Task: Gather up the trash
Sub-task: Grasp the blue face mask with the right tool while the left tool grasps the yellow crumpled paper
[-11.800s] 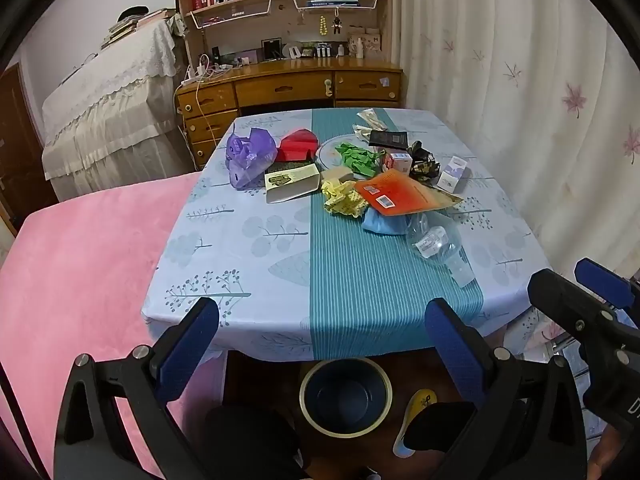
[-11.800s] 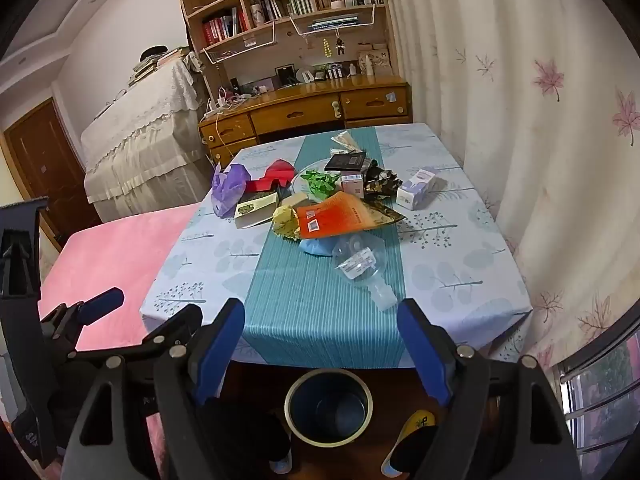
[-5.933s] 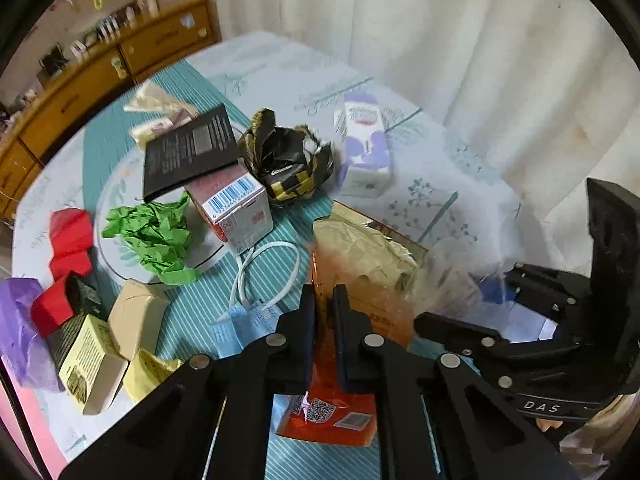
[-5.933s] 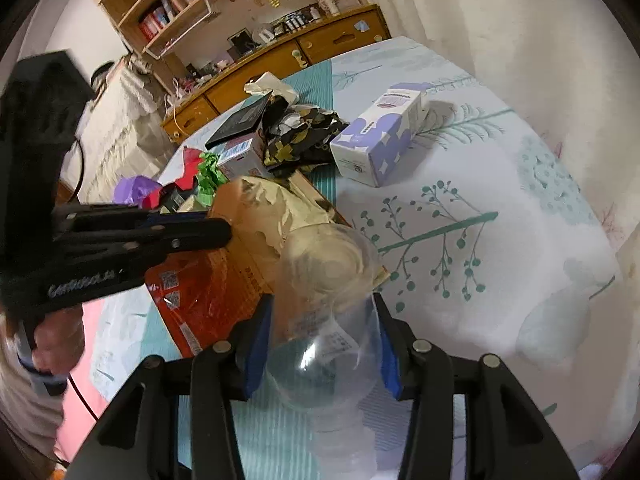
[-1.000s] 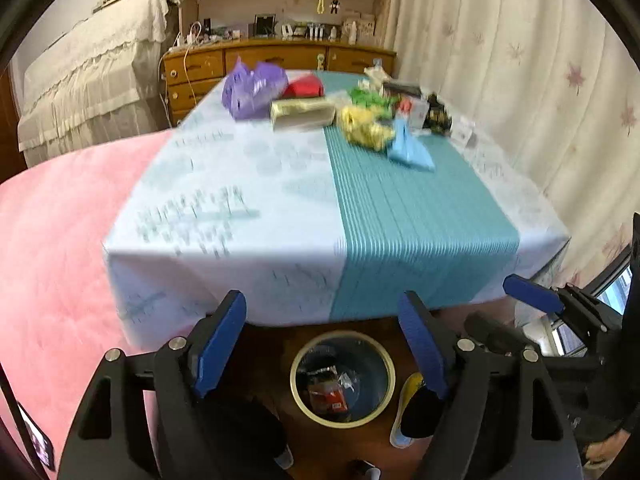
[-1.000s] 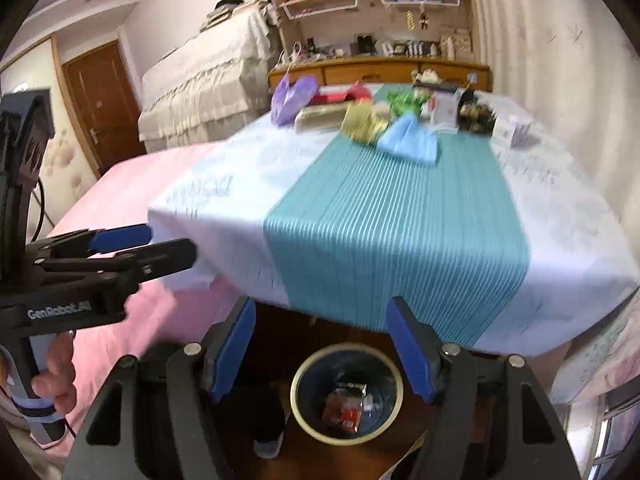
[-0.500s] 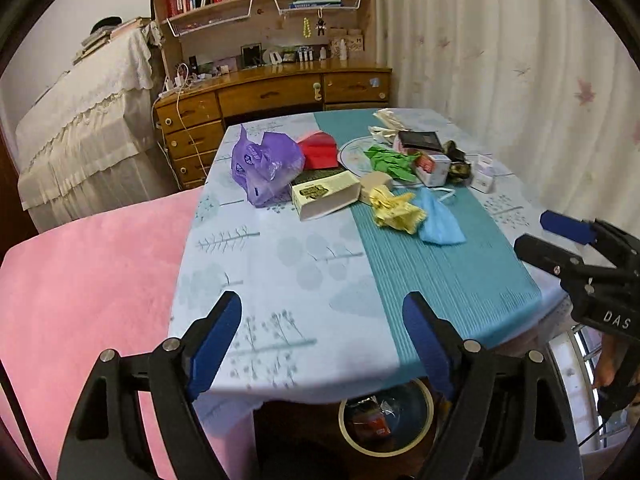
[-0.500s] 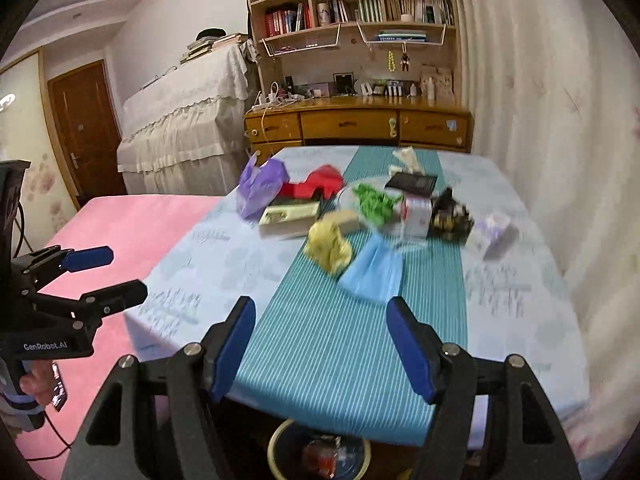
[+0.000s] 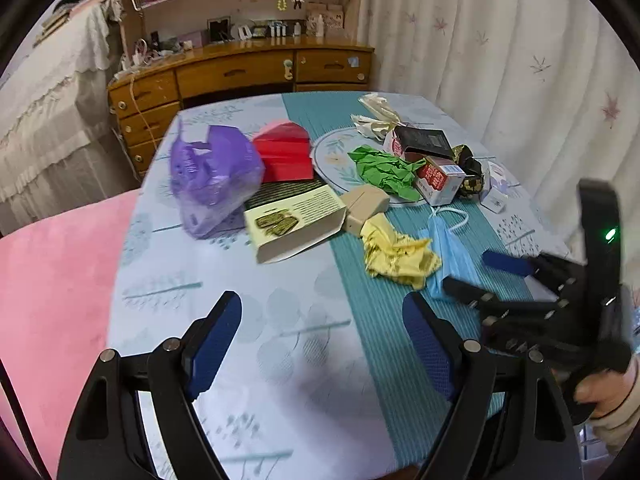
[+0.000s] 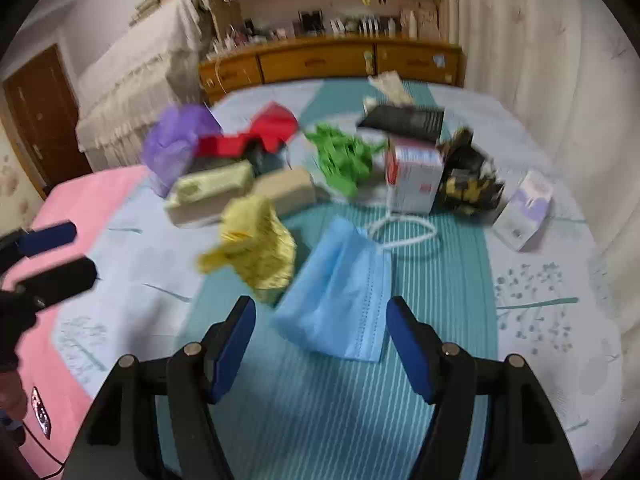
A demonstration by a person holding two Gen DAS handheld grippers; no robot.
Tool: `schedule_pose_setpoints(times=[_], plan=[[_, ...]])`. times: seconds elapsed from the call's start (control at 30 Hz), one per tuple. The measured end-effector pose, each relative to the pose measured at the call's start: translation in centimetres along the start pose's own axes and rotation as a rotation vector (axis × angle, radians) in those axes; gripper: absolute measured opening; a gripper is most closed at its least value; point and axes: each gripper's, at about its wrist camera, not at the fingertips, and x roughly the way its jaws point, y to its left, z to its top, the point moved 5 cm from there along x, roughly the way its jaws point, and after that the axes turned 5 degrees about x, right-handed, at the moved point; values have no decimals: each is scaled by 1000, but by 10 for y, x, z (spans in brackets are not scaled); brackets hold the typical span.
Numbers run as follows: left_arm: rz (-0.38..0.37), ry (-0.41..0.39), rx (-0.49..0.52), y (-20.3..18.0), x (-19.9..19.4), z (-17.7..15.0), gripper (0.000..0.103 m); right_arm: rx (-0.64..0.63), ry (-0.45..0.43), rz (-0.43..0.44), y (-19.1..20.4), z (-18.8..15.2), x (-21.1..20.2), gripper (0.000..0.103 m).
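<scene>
Blue-padded fingers of the right gripper (image 10: 320, 344) spread wide and empty, hovering low over the teal stripe of the table (image 10: 532, 304), with the blue face mask (image 10: 340, 292) lying straight ahead between the pads and just beyond their tips. Long axis of the mask running roughly away from the fingers and slanting a little to the right, white ear loop (image 10: 404, 228) curled at its far end. Crumpled yellow wrapper (image 10: 256, 236) touching or just beside the mask's left edge, so likely to be caught along with it if the pinch lands wide. Left gripper (image 9: 320, 344) likewise spread and holding nothing, set back over the pale part of the cloth, well short of the pile and pointed more toward the cream box (image 9: 296, 224) and purple bag (image 9: 212, 184). Right side judged clearly nearer to the mask; a short drop forward seems all that is called for. Farther off: green paper (image 10: 344, 156), red-and-white carton (image 10: 416, 176), black-and-gold wrapper (image 10: 468, 184), small lilac box (image 10: 524, 208). Right view smeared by motion, print on the boxes unreadable. No bin in sight in either view. Whether mask and yellow wrapper overlap: cannot tell.
</scene>
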Motion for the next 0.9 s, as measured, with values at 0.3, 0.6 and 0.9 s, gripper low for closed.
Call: schedule_pose_setpoints(times=[0.3,0.6,0.9], plan=[[-114,54,-25,-13,47,19,81,-90,26,-21,-10,-5,21,46],[-143,124,24,-48,86,33,81,-21,5,47,-36,-3,13,18],[-98,219,75,-75,120,22,60,-23,-21,47,-35,-5,12,18]])
